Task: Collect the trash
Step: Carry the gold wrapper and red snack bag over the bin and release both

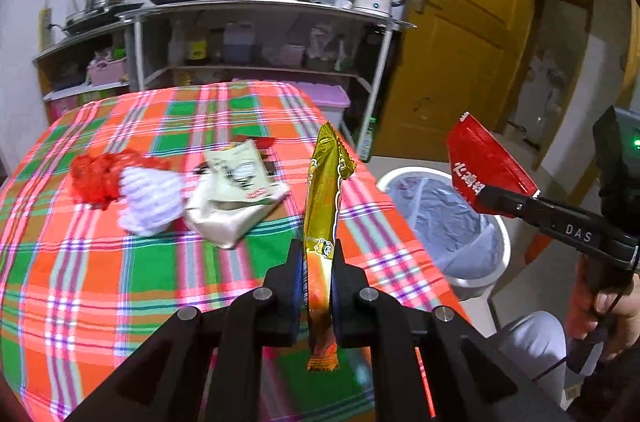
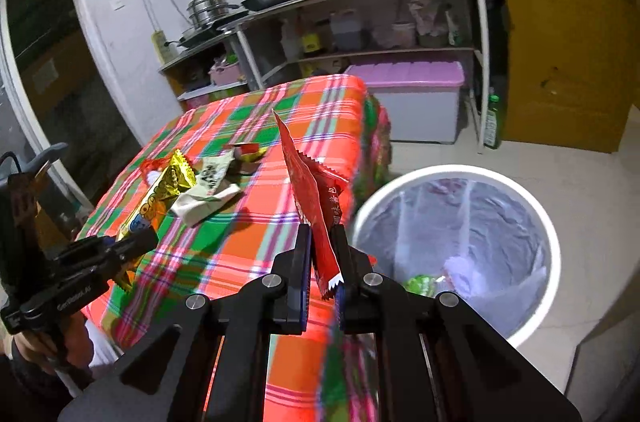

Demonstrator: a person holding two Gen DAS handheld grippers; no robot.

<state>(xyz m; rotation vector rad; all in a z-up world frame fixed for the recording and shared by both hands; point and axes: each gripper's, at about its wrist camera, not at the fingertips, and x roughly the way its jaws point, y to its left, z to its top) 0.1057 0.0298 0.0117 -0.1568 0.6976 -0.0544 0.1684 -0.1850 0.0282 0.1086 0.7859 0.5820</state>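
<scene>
A: Trash status, noted from beside the table [image 1: 100,282]. Gold wrapper [image 1: 322,198] stood upright in the left gripper [image 1: 318,286], jaws pinched narrow on its lower part. Red wrapper [image 2: 316,206] was clamped the same way in the right gripper [image 2: 322,278], jaws narrow, the packet sticking up between them.

B: Position relative to the bin?

A: Trash bin [image 2: 536,206] sat on the floor just beside the table's corner, white, lined with a clear bag. Right gripper was near its rim, the red wrapper at the table edge and not yet over the opening. Left gripper was above the plaid cloth, further from the bin.

B: Anything already binned?

A: A green scrap [image 2: 420,284] and something pale lay at the bottom of the liner, so I judged some collection done. Could not identify either.

B: Remaining on the table?

A: Red mesh net [image 1: 98,178], white foam sleeve [image 1: 150,200], cream packet [image 1: 236,194], and a small dark-and-red wrapper [image 1: 260,144] behind it, all clustered mid-table, touching or nearly so.

B: Estimate?

A: Roughly midway. Two pieces in transit awaiting release, four left to pick up.
</scene>
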